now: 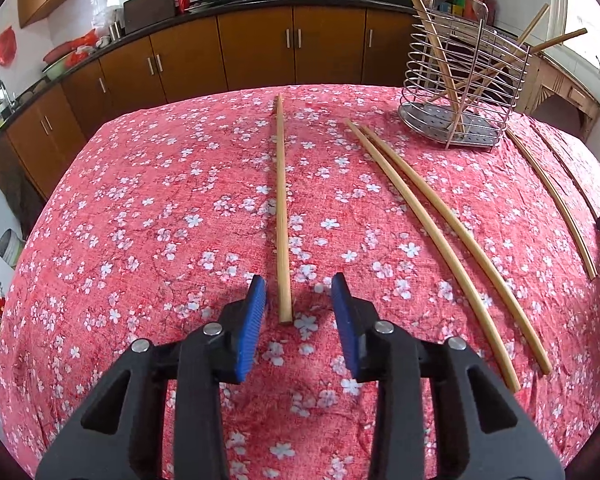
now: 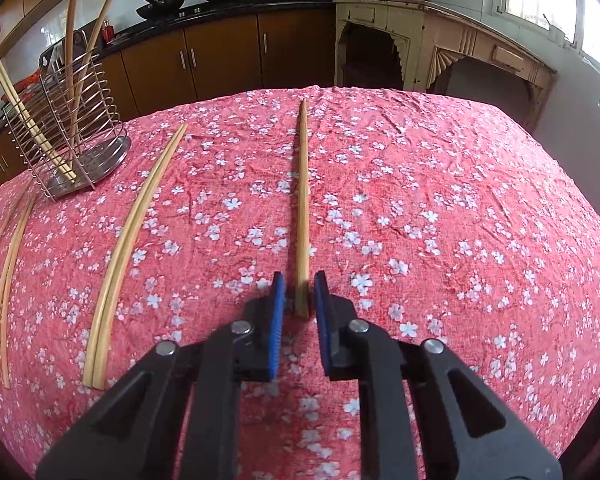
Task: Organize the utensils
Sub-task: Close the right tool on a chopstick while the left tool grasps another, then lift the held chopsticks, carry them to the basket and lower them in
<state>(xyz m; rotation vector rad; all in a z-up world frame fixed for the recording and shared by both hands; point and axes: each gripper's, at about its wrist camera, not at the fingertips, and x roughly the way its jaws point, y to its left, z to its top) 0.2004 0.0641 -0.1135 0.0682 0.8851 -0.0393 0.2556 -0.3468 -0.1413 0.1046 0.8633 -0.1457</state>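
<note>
A table covered in a red cloth point(image 1: 160, 208) printed with white blossoms fills both wrist views, with brown kitchen cabinets point(image 1: 256, 46) along the wall behind it.

A wire utensil rack point(image 1: 466, 92) stands upright on the far part of the cloth, on the right in the left wrist view and on the left point(image 2: 66, 136) in the right wrist view. Several chopsticks lean inside it, their tops sticking out above the rim.

Loose chopsticks lie flat on the cloth. A pair point(image 1: 448, 256) lies side by side, touching, near the rack. More chopsticks point(image 1: 552, 204) lie on the rack's other side.

The left gripper point(image 1: 299, 294) hangs just above the cloth with its blue pads wide apart, holding nothing. The near end of a single chopstick point(image 1: 282, 208) lies between the pads, closer to the left pad, touching neither.

The right gripper point(image 2: 298, 294) has its pads much narrower. Another single chopstick point(image 2: 302, 200) has its near end between them. The right pad looks to be against it; a small gap shows on the left, so a full grip cannot be confirmed.
</note>
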